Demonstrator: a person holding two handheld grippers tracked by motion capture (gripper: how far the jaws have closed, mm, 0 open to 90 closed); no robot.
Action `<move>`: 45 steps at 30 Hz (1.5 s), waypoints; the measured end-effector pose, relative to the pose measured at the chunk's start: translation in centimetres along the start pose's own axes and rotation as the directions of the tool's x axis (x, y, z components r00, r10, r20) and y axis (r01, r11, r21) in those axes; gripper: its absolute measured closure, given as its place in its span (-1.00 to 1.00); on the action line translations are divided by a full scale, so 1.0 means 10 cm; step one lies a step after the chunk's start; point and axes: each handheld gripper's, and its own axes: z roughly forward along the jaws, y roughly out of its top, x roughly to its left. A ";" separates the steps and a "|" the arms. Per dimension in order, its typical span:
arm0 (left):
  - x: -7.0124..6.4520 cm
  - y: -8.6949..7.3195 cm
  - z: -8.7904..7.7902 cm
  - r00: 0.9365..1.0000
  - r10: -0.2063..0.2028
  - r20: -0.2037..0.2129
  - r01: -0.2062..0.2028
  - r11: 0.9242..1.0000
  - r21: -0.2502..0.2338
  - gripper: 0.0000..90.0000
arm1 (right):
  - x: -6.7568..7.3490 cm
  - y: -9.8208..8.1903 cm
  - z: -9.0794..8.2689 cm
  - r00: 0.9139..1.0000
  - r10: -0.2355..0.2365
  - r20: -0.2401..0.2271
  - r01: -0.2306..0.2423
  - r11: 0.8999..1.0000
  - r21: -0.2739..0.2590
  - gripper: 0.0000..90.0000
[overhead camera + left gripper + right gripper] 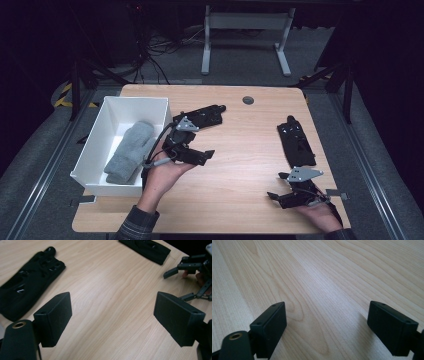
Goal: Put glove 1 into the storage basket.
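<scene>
From above, a white box (pixel 95 150) holding a grey mitten (pixel 131 151) sits at the table's (pixel 240 150) left edge; just right of it the left gripper (pixel 202 156) hovers with jaws wide and empty, beside a black glove (pixel 202 116) lying toward the far edge. A second black glove (pixel 296 141) lies near the right edge, with the right gripper (pixel 274 196), also wide and empty, by the near right corner. The left gripper view (pixel 112 315) shows both gloves and the other gripper, while the right gripper view (pixel 327 322) looks along bare wood.

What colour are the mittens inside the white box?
Grey. The mittens lie in the white box, clearest in the high view.
</scene>
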 end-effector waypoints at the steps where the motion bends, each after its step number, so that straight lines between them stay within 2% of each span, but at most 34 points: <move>1: -0.02 -0.02 0.04 1.000 0.014 -0.014 -0.014 1.000 0.010 -0.64 | 0.00 0.00 0.00 1.000 0.001 0.000 -0.001 1.000 0.007 -0.64; 2: -0.07 -0.03 0.07 0.998 0.043 -0.034 -0.042 0.999 0.019 -0.65 | 0.00 0.01 -0.01 1.000 0.003 0.000 -0.003 1.000 0.010 -0.63; 3: -0.10 -0.04 0.10 0.998 0.048 -0.028 -0.047 0.999 0.022 -0.65 | 0.00 0.01 -0.01 1.000 0.009 0.001 -0.009 1.000 0.012 -0.57; 8: -0.15 -0.13 0.23 0.999 0.047 0.009 -0.047 0.998 0.028 -0.65 | -0.03 0.03 -0.07 0.999 0.021 0.026 -0.022 0.999 0.032 -0.29; 14: -0.18 -0.31 0.44 0.998 0.055 0.040 -0.057 0.997 0.049 -0.65 | -0.11 0.11 -0.15 0.998 0.044 0.055 -0.043 0.999 -0.011 0.14; 18: -0.18 -0.40 0.53 0.997 0.068 0.037 -0.069 0.996 0.052 -0.65 | -0.19 0.18 -0.15 0.996 0.068 0.062 -0.067 0.998 -0.020 0.57; 22: -0.16 -0.51 0.60 0.996 0.078 0.052 -0.080 0.996 0.045 -0.67 | -0.27 0.23 -0.15 0.992 0.087 0.090 -0.085 0.996 -0.020 0.99; 25: -0.14 -0.61 0.68 0.995 0.091 0.045 -0.094 0.993 0.074 -0.73 | -0.37 0.26 -0.17 0.988 0.112 0.109 -0.109 0.994 -0.030 1.00; 26: -0.13 -0.65 0.71 0.995 0.085 0.046 -0.089 0.992 0.086 -0.80 | -0.42 0.27 -0.17 0.986 0.116 0.121 -0.113 0.993 -0.027 1.00; 30: -0.10 -0.75 0.77 0.995 0.077 0.056 -0.083 0.990 0.116 -0.89 | -0.59 0.29 -0.17 0.978 0.126 0.164 -0.123 0.992 -0.028 1.00; 31: -0.11 -0.78 0.79 0.994 0.090 0.054 -0.096 0.987 0.126 -0.89 | -0.59 0.29 -0.17 0.978 0.126 0.164 -0.123 0.992 -0.028 1.00; 33: -0.11 -0.83 0.81 0.994 0.086 0.065 -0.095 0.985 0.141 -0.91 | -0.70 0.30 -0.18 0.972 0.139 0.188 -0.134 0.990 -0.044 1.00; 37: -0.11 -0.90 0.86 0.991 0.129 0.043 -0.135 0.975 0.176 -0.95 | -0.91 0.28 -0.19 0.958 0.169 0.233 -0.161 0.985 -0.055 1.00; 38: -0.11 -0.91 0.88 0.992 0.119 0.043 -0.126 0.974 0.187 -0.96 | -0.96 0.28 -0.19 0.953 0.171 0.248 -0.163 0.985 -0.052 1.00; 42: -0.14 -0.93 0.89 0.987 0.158 0.037 -0.162 0.968 0.189 -1.00 | -1.12 0.25 -0.15 0.941 0.178 0.288 -0.176 0.984 -0.032 1.00; 45: -0.12 -0.99 0.88 0.983 0.177 0.041 -0.181 0.974 0.138 -1.00 | -1.17 0.23 -0.14 0.933 0.180 0.313 -0.182 0.983 -0.022 1.00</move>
